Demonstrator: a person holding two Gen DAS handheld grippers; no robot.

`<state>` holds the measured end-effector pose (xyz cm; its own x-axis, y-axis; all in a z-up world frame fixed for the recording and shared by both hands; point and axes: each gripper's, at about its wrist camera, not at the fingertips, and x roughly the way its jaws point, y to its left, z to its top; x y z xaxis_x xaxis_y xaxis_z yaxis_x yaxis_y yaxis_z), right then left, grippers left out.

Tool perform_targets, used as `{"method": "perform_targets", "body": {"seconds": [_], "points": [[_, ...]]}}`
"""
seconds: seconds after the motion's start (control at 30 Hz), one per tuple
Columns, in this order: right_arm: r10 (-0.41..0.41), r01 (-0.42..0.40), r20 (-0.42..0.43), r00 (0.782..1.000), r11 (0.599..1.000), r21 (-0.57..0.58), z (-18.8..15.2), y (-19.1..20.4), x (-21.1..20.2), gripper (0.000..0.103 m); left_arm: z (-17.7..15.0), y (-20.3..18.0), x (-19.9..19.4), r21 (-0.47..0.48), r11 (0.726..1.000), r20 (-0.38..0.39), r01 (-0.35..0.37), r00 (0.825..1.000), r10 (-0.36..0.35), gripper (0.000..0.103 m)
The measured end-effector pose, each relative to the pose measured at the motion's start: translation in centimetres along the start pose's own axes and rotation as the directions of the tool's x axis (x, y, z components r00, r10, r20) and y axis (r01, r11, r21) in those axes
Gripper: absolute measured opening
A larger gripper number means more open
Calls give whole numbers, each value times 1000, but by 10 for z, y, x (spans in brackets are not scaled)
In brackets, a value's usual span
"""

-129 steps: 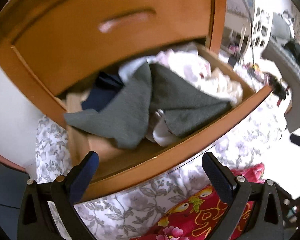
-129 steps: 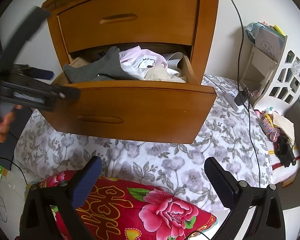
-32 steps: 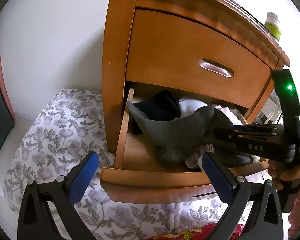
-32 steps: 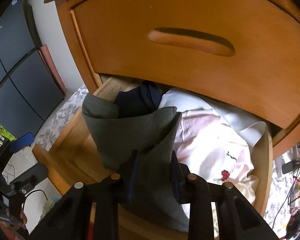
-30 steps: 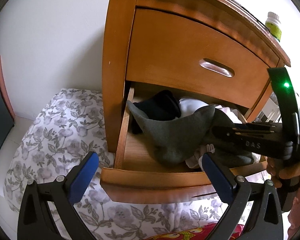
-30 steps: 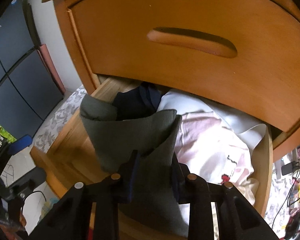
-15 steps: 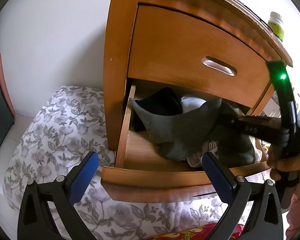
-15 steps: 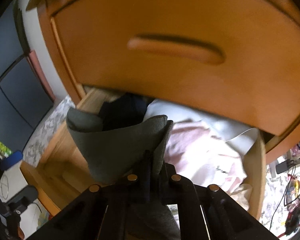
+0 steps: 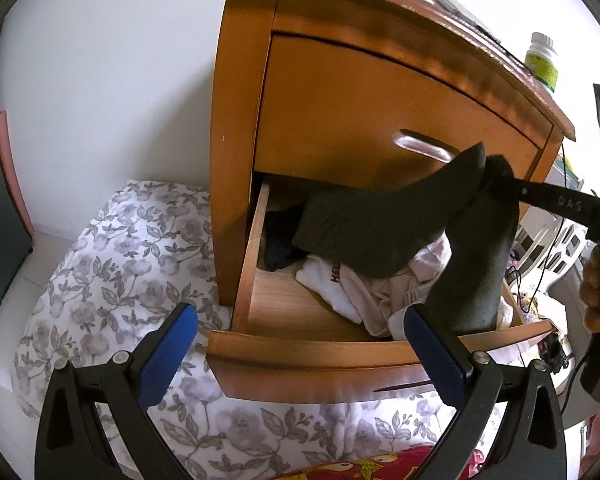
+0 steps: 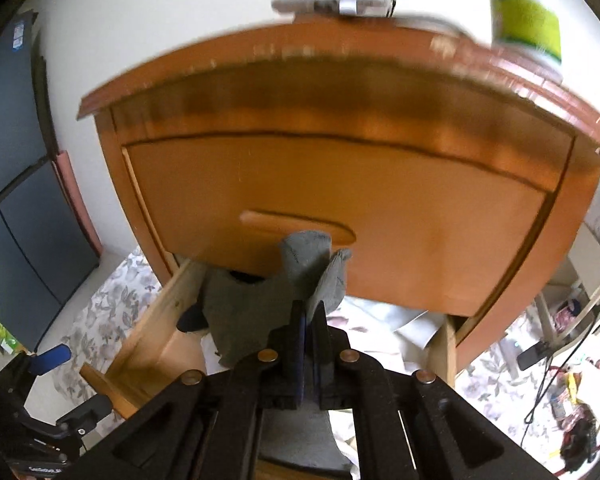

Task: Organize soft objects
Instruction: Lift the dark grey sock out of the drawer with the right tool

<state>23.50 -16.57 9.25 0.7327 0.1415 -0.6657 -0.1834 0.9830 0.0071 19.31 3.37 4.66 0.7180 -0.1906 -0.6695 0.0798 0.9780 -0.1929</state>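
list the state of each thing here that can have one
lower wooden drawer: pulled open
upper wooden drawer: closed
grey knit garment: lifted, partly hanging into the drawer
right gripper: shut on the garment
left gripper: open, empty
white green-labelled bottle: capped, upright

Soft, even daylight fills both fisheye views, which bow straight edges and darken to black at the corners, while the right wrist view smears the orange wooden nightstand (image 10: 340, 184) and the white green-labelled bottle (image 10: 526, 16) with motion blur
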Motion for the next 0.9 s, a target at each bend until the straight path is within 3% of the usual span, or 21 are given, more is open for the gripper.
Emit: {"method": "perform_targets", "body": {"seconds": [0.4, 0.9], "points": [[-10, 10, 125, 992, 1000, 1, 15, -1, -59, 3, 1, -6, -25, 5, 1000, 32, -12, 999, 12, 103], [29, -9, 311, 950, 998, -66, 22, 4, -164, 3, -1, -20, -65, 27, 1000, 86, -12, 996, 10, 103]]}}
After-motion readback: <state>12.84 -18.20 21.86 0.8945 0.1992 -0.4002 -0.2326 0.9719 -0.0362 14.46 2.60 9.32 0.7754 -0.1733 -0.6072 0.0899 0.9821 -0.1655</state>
